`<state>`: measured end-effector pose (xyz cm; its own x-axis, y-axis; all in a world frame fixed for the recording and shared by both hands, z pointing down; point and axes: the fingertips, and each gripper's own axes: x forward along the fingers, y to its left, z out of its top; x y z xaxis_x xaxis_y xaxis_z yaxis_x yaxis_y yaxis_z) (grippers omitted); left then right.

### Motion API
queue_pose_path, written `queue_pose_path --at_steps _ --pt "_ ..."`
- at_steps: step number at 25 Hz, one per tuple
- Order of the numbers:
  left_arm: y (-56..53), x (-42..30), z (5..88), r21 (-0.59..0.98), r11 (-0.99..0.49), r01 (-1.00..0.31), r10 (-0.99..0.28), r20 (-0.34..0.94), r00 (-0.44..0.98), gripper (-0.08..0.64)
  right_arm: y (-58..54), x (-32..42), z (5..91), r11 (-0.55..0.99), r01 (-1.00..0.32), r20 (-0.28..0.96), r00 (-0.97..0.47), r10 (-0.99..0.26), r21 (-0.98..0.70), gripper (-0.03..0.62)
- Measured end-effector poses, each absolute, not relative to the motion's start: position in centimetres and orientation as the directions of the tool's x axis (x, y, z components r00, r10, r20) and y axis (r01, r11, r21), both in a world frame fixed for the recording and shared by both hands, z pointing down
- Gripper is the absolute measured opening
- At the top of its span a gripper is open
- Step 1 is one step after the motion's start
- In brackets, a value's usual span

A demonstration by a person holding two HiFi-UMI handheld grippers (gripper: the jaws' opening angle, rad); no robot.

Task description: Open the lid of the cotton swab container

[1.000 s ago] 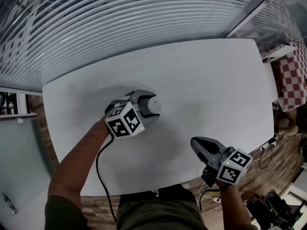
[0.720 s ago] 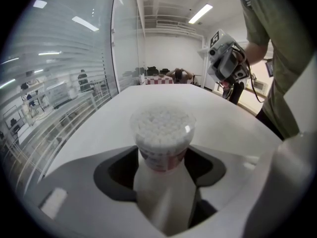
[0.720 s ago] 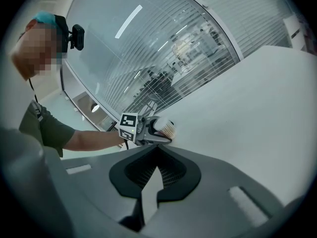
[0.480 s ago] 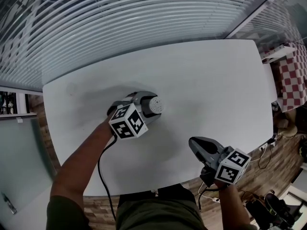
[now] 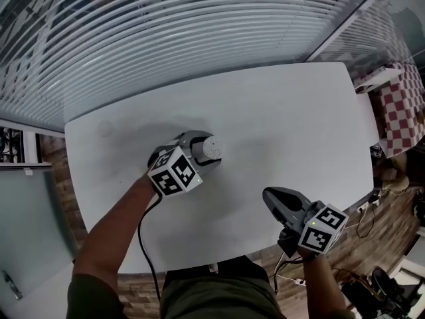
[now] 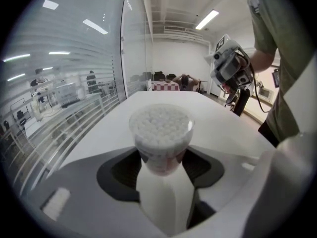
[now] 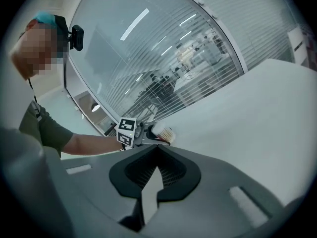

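Observation:
The cotton swab container [image 5: 212,149] is a small clear tub packed with white swab heads, standing upright on the white table [image 5: 285,111] with its clear lid on. My left gripper [image 5: 203,153] reaches it from the near left. In the left gripper view the tub [image 6: 161,130] stands between the dark pads [image 6: 124,170], and the jaws are closing around it with little or no gap left. My right gripper [image 5: 271,197] is shut and empty near the table's front right edge, well apart from the tub. The right gripper view shows the tub [image 7: 163,132] far off, beyond the closed jaws.
Slatted window blinds [image 5: 166,32] run along the table's far side. A red-checked surface [image 5: 404,108] stands past the right end. A black cable [image 5: 145,238] trails from the left gripper over the front edge. Wood floor lies below.
The left gripper has shifted slightly toward the near left while staying around the tub. The right gripper has barely moved.

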<state>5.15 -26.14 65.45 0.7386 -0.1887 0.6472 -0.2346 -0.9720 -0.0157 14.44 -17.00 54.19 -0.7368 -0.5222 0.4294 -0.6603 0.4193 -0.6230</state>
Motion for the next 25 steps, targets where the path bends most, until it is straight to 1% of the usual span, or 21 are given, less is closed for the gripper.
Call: queue_pose_path --at_steps 8,14,21,25 --pt "-24.8 4.2 60.2 -0.024 -0.973 -0.228 -0.186 0.665 0.723 0.264 -18.3 13.3 50.1 0.483 -0.657 0.384 -0.742 -0.549 -0.579 0.009" --pt "-23.2 3.6 55.0 -0.041 -0.972 -0.23 -0.2 0.655 0.728 0.262 -18.8 11.6 46.1 0.557 -0.641 0.346 -0.761 -0.548 -0.528 0.009" --pt "-21.6 3.7 49.8 -0.053 -0.97 -0.238 -0.214 0.649 0.73 0.263 -19.4 9.7 40.1 0.686 -0.604 0.304 -0.797 -0.522 -0.406 0.01" --pt "-20.2 3.6 47.7 -0.067 -0.972 -0.227 -0.215 0.649 0.729 0.262 -19.0 8.1 37.8 0.742 -0.585 0.317 -0.808 -0.497 -0.327 0.011"
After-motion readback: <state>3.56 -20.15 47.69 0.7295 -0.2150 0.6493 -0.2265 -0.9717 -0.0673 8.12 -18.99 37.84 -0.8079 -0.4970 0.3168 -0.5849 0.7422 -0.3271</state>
